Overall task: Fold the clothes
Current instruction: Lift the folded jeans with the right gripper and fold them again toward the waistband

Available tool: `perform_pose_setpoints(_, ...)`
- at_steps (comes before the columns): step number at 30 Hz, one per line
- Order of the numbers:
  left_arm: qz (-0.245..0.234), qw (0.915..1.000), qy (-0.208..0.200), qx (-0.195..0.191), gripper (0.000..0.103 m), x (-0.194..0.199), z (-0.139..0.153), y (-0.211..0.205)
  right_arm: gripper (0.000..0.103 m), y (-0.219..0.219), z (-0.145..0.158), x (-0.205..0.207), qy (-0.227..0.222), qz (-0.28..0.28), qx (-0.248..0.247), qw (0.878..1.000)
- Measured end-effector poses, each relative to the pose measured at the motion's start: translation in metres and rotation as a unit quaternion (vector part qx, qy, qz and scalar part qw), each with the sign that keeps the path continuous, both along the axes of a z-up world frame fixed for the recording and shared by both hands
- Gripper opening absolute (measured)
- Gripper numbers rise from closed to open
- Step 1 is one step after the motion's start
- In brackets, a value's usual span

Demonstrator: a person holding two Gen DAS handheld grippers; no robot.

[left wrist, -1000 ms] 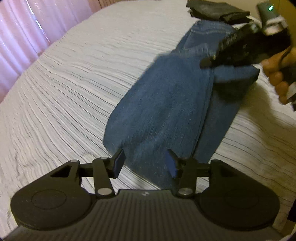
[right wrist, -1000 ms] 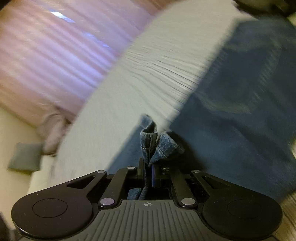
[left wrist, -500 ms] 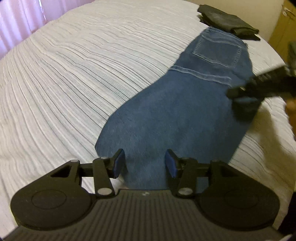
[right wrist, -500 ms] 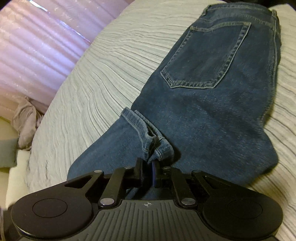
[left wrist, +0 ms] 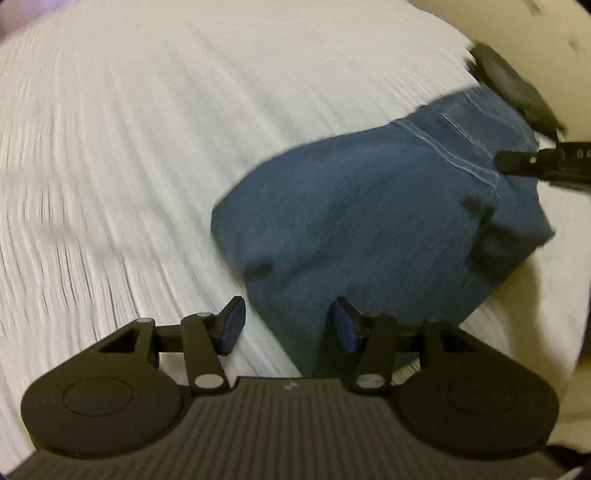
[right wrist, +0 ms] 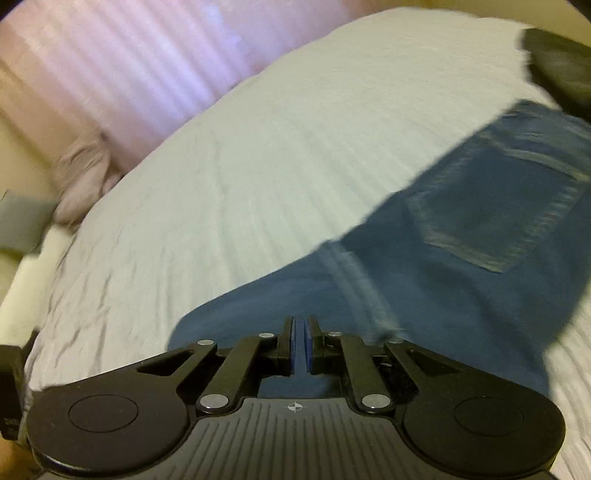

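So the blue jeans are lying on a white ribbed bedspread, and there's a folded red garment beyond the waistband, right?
Not quite: the folded garment beyond the waistband is black, not red, as the left wrist view shows. The blue jeans do lie on the white ribbed bedspread.

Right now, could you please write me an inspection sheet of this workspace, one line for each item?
Surface: bed with a white ribbed cover, wrinkled in places.
Job's things: blue jeans lie folded over on the bed, back pocket facing up.
Clutter: dark folded clothes beyond the jeans; crumpled pale cloth beside the bed.
Grippers: left gripper open, fingers astride the jeans' near edge, gripping nothing; right gripper nearly shut, nothing between its fingers, above the jeans.
Cables: nothing seen.
Surroundings: pink curtain behind the bed; cream wall.
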State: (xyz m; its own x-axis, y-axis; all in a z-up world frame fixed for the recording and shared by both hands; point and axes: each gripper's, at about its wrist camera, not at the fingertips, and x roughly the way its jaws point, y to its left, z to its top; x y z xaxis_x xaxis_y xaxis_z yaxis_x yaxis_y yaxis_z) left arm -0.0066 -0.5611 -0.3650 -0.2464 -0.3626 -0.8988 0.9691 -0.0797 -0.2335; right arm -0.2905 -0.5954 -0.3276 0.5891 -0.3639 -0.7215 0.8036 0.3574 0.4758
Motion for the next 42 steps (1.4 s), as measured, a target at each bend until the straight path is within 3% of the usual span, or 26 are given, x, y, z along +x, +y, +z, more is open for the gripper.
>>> perform_pose_setpoints(1,0.007,0.9998,0.014,0.007,0.047,0.001,-0.004,0.003,0.012,-0.001,-0.003,0.008,0.001,0.01,0.007,1.0)
perform_pose_setpoints(3,-0.003,0.9993,0.036,0.011,0.046,-0.001,-0.008,0.008,0.042,0.003,-0.008,0.021,0.0,0.019,0.021,1.0)
perform_pose_setpoints(4,-0.016,0.9992,0.036,0.01,0.046,-0.002,-0.008,0.009,0.074,0.006,-0.011,0.025,-0.001,0.018,0.028,0.999)
perform_pose_setpoints(5,-0.029,0.9989,0.035,0.008,0.046,-0.004,-0.008,0.01,0.08,0.015,-0.013,0.025,-0.007,0.014,0.036,0.999)
perform_pose_setpoints(7,-0.063,0.9978,0.021,-0.003,0.046,-0.002,0.0,0.013,0.08,0.032,-0.019,0.024,-0.019,0.005,0.052,0.998)
perform_pose_setpoints(10,-0.114,0.9929,-0.02,-0.027,0.046,0.008,0.012,0.015,0.08,0.067,-0.035,0.019,-0.045,-0.025,0.12,0.991)
perform_pose_setpoints(12,-0.155,0.9854,-0.055,-0.046,0.046,0.015,0.016,0.015,0.08,0.086,-0.05,0.02,-0.066,-0.044,0.165,0.983)
perform_pose_setpoints(14,-0.206,0.9726,-0.086,-0.067,0.046,0.019,0.018,0.008,0.08,0.102,-0.065,0.023,-0.091,-0.064,0.2,0.973)
perform_pose_setpoints(16,-0.242,0.9633,-0.086,-0.078,0.046,0.025,0.019,-0.003,0.08,0.109,-0.08,0.032,-0.11,-0.08,0.206,0.969)
perform_pose_setpoints(18,-0.253,0.9627,-0.063,-0.074,0.046,0.032,0.016,-0.023,0.08,0.114,-0.095,0.04,-0.134,-0.099,0.21,0.963)
perform_pose_setpoints(20,-0.253,0.965,-0.039,-0.058,0.046,0.038,0.009,-0.045,0.08,0.116,-0.108,0.047,-0.157,-0.125,0.211,0.957)
perform_pose_setpoints(26,-0.254,0.9665,-0.017,-0.035,0.049,0.046,-0.008,-0.083,0.078,0.114,-0.126,0.054,-0.204,-0.179,0.204,0.94)
perform_pose_setpoints(27,-0.254,0.9663,-0.018,-0.037,0.048,0.046,-0.009,-0.088,0.07,0.113,-0.128,0.053,-0.198,-0.182,0.21,0.94)
perform_pose_setpoints(28,-0.254,0.966,-0.02,-0.042,0.048,0.045,-0.01,-0.092,0.034,0.111,-0.129,0.052,-0.192,-0.185,0.216,0.939)
perform_pose_setpoints(29,-0.256,0.9653,-0.022,-0.045,0.049,0.042,-0.012,-0.097,0.023,0.11,-0.13,0.051,-0.185,-0.188,0.221,0.939)
perform_pose_setpoints(30,-0.258,0.9643,-0.03,-0.052,0.048,0.038,-0.013,-0.101,0.021,0.11,-0.133,0.046,-0.192,-0.19,0.232,0.935)
perform_pose_setpoints(31,-0.259,0.9632,-0.04,-0.061,0.047,0.033,-0.014,-0.106,0.017,0.11,-0.129,0.044,-0.188,-0.181,0.23,0.938)
perform_pose_setpoints(32,-0.261,0.9618,-0.051,-0.064,0.046,0.029,-0.015,-0.111,0.014,0.11,-0.125,0.042,-0.183,-0.172,0.228,0.941)
perform_pose_setpoints(33,-0.257,0.9622,-0.063,-0.067,0.039,0.026,-0.015,-0.115,0.013,0.11,-0.121,0.04,-0.179,-0.163,0.226,0.944)
perform_pose_setpoints(36,-0.205,0.9757,-0.059,-0.049,0.032,0.037,-0.007,-0.124,0.012,0.109,-0.115,0.035,-0.17,-0.152,0.224,0.948)
perform_pose_setpoints(39,-0.135,0.9908,0.007,-0.013,0.036,0.066,0.004,-0.115,0.012,0.112,-0.11,0.028,-0.158,-0.142,0.217,0.953)
perform_pose_setpoints(42,-0.096,0.9924,0.076,0.018,0.039,0.083,0.008,-0.091,0.012,0.12,-0.102,0.018,-0.169,-0.141,0.222,0.95)
